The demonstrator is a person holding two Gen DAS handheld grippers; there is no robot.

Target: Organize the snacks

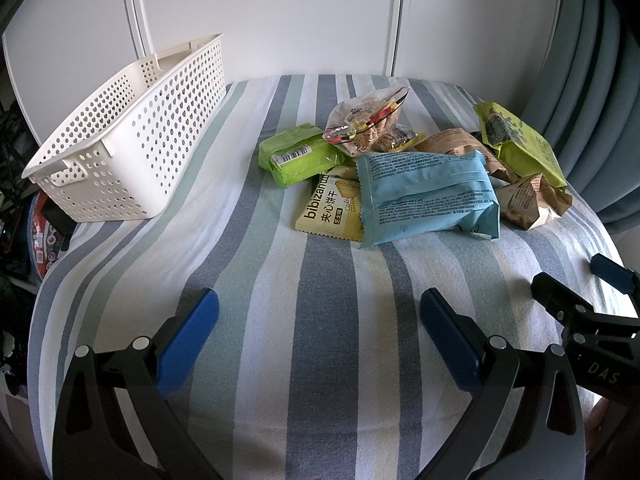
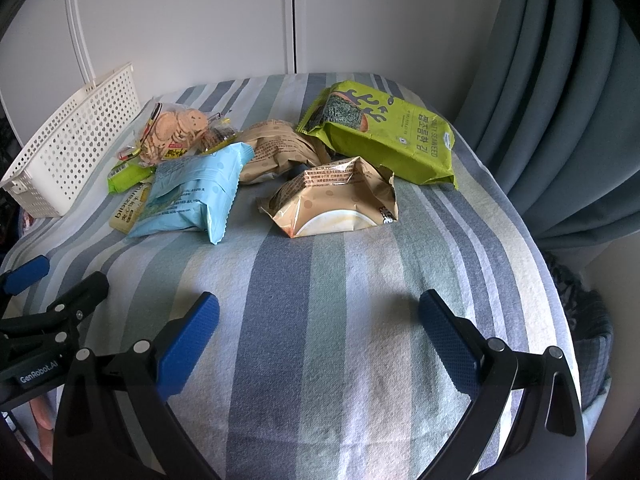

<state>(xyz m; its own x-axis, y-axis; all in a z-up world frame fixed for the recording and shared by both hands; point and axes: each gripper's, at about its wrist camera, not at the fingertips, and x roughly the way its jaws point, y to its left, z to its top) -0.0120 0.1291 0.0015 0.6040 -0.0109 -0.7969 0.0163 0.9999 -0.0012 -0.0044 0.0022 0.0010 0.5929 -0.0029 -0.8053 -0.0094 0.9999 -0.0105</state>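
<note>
Nearest the cameras, left gripper (image 1: pixel 319 334) and right gripper (image 2: pixel 319 334) hover wide open, empty, over striped cloth (image 1: pixel 320 280). Mid-table: snack pile, blue pack (image 1: pixel 428 196) overlapping yellow biscuit pack (image 1: pixel 328 210), brown bag (image 2: pixel 336 204) crumpled. Far left, basket (image 1: pixel 132 168) empty. Risk: pinching slick overlapped film drags neighbours or slips; basket overhangs the edge, a nudge may tip it.

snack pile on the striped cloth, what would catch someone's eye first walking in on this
The heap of bright snack bags in the middle of the striped cloth stands out first: a light blue bag in front and a large lime-green seaweed bag at the far right. Next comes the white perforated basket at the left edge, which looks empty. Both tools, left tool and right tool, hover open near the front, holding nothing.
</note>
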